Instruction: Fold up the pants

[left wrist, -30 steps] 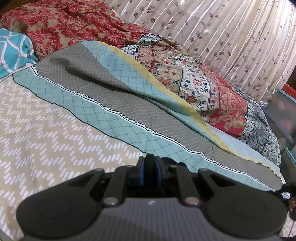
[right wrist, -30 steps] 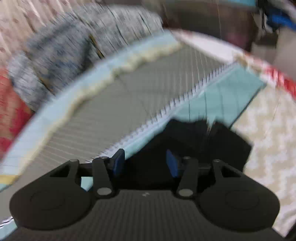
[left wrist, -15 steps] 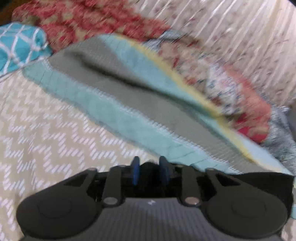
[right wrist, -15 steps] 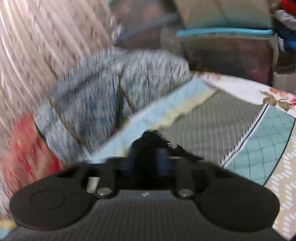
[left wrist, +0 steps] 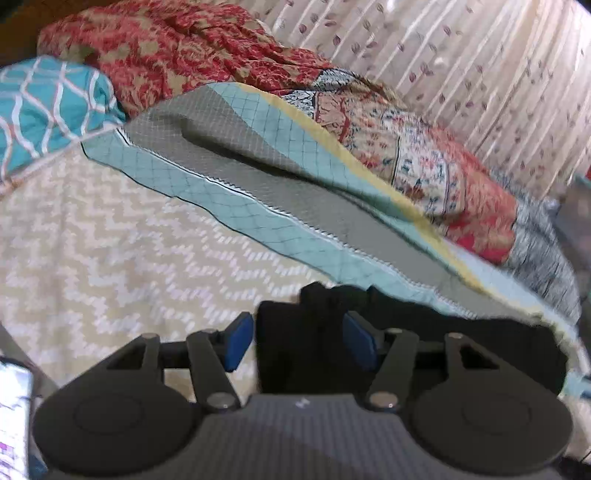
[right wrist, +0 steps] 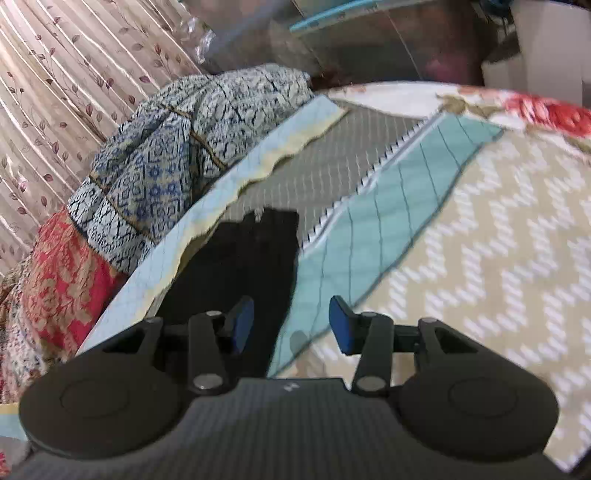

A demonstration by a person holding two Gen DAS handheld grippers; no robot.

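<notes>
Black pants [left wrist: 480, 350] lie folded on the bed's patterned sheet [left wrist: 110, 240], near its teal and grey border. My left gripper [left wrist: 299, 341] hovers right over them with its jaws opening. A fold of the black cloth sits between the blue pads [left wrist: 238, 341], which do not squeeze it. In the right wrist view the pants [right wrist: 251, 251] lie ahead and to the left. My right gripper [right wrist: 291, 328] is open, its left pad over the cloth's edge and bare sheet [right wrist: 480, 258] between the fingers.
Piled cloths line the curtain side of the bed: red floral [left wrist: 177, 48] and blue-and-white print [right wrist: 166, 158]. A teal pillow [left wrist: 48, 107] lies at the far left. A phone screen [left wrist: 13, 413] shows at the lower left. Storage boxes [right wrist: 369, 33] stand beyond the bed's end.
The left gripper's jaws, shut a second ago, have spread apart and more of the black pants shows beneath them. The right gripper stayed open as its view swung across the bed and drew back.
</notes>
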